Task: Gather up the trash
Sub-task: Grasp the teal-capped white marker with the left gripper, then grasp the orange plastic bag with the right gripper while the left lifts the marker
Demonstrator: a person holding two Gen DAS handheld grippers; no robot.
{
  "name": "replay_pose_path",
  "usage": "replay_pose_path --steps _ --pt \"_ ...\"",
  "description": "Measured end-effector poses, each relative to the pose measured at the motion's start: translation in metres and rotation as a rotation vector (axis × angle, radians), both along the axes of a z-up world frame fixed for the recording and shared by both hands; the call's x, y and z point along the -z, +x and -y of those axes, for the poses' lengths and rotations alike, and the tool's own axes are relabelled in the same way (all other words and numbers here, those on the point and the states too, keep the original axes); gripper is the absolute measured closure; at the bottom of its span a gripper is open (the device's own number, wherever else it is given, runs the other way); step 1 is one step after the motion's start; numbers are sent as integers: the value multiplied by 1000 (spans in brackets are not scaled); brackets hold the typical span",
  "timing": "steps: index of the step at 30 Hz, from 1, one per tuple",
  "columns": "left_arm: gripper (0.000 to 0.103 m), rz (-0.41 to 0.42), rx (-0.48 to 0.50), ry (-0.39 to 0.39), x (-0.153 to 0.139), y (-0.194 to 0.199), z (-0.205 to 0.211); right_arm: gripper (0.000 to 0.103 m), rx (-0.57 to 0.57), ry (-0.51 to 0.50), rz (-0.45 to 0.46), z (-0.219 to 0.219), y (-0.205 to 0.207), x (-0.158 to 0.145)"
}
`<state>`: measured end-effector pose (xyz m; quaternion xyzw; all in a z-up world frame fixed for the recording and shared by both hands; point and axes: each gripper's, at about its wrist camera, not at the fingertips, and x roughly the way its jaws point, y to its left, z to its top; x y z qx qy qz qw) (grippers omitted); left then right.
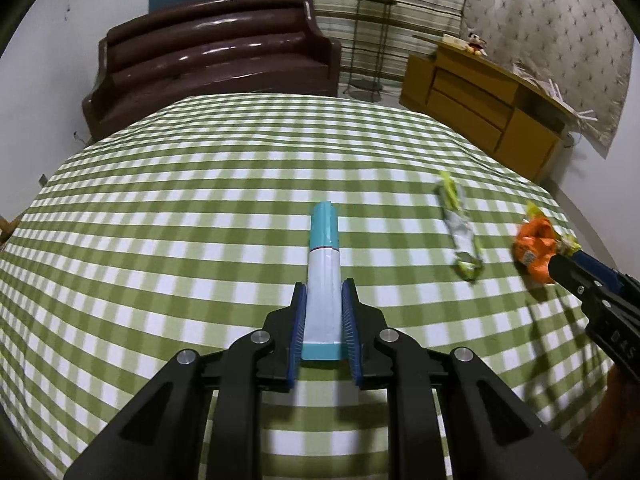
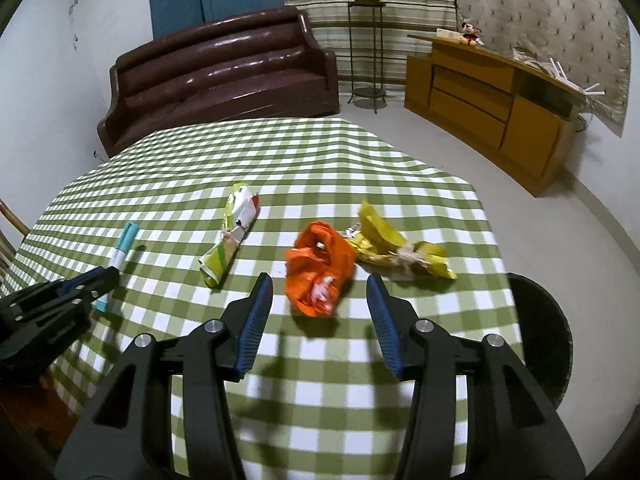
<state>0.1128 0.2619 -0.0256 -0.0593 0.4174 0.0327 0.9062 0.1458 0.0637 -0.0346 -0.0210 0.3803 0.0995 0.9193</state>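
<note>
Over on the left, the left hand-held gripper [image 1: 324, 320] is clenched on a slim white tube with a teal cap [image 1: 323, 276]; its blue ribbed pads [image 1: 299, 320] press both sides of the tube's flat lower end, and the capped end points away toward the brown leather sofa [image 1: 216, 60]. From the right wrist view the tube [image 2: 122, 250] slants above the counter with the green-and-white checked cloth [image 2: 320, 160], casting a shadow just beside it.

Next along lies a crumpled white, yellow and green wrapper [image 2: 232, 236], stretched lengthwise on the cloth, apart from the tube and from the pieces further right.

Then comes a scrunched orange plastic wrapper [image 2: 320, 272], resting on the cloth near the counter's right side. The right hand-held gripper [image 2: 319, 312] is released: its two blue pads stand well apart on either side of the orange wrapper's near end, with clear gaps, so nothing is grasped. In the left wrist view its tip [image 1: 568, 258] shows right up against the orange wrapper [image 1: 534, 246], though whether it touches I cannot tell.

Touching the orange wrapper's right side is a crumpled yellow foil packet [image 2: 384, 240], spread toward the counter's right edge. Beyond that edge, a dark round bin [image 2: 540, 340] stands on the floor.
</note>
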Motion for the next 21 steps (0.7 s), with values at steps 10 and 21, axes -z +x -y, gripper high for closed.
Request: replay_pose_path --steps 10,21 --pt "83 10 -44 10 0 -2 -31 56 21 -62 -46 -17 23 11" --pt "84 2 -41 -2 2 -4 -36 68 0 -87 -14 -26 8 14"
